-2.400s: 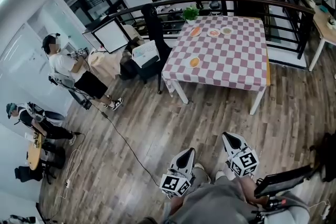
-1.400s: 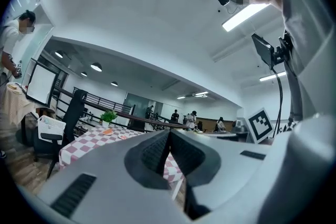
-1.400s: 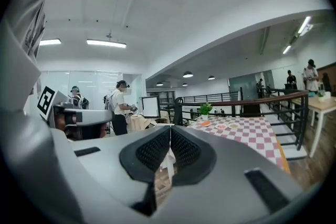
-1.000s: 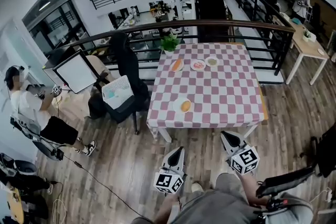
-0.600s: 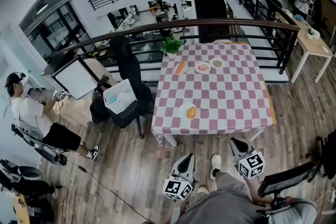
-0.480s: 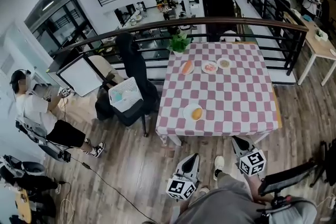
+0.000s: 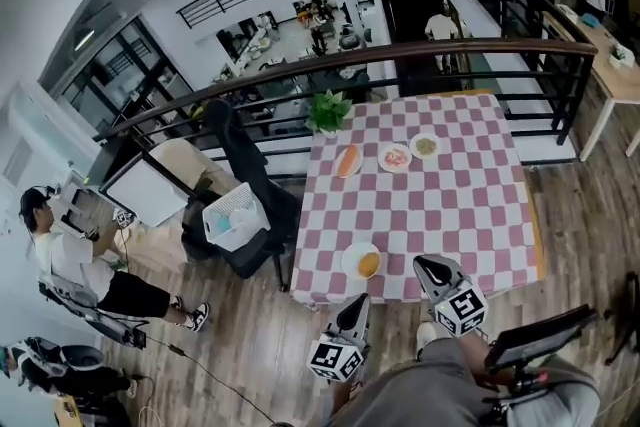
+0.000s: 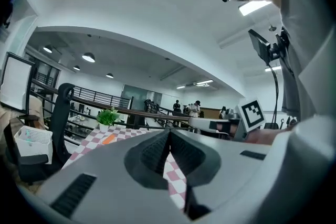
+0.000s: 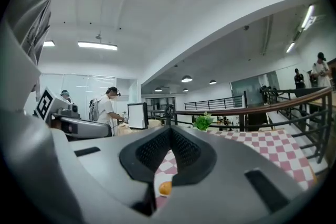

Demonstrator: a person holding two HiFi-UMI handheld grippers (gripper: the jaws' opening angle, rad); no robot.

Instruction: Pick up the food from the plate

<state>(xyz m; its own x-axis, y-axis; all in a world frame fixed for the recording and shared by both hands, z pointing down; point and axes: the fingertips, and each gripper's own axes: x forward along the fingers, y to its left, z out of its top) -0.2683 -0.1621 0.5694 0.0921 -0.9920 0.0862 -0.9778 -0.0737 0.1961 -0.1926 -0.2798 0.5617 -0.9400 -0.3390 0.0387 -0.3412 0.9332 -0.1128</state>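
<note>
On the pink-and-white checked table, the head view shows round orange food on a white plate near the left gripper and right gripper; the left gripper view shows jaws closed on nothing, and the right gripper view likewise.

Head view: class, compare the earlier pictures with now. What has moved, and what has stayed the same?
The person has walked up to the checked table, which was far off before. The right tongs now reach over its near edge beside the plate with the orange food; the left tongs are at the edge. Nothing was taken hold of: both tongs stay shut and empty. The food lies on its plate as before.
</note>
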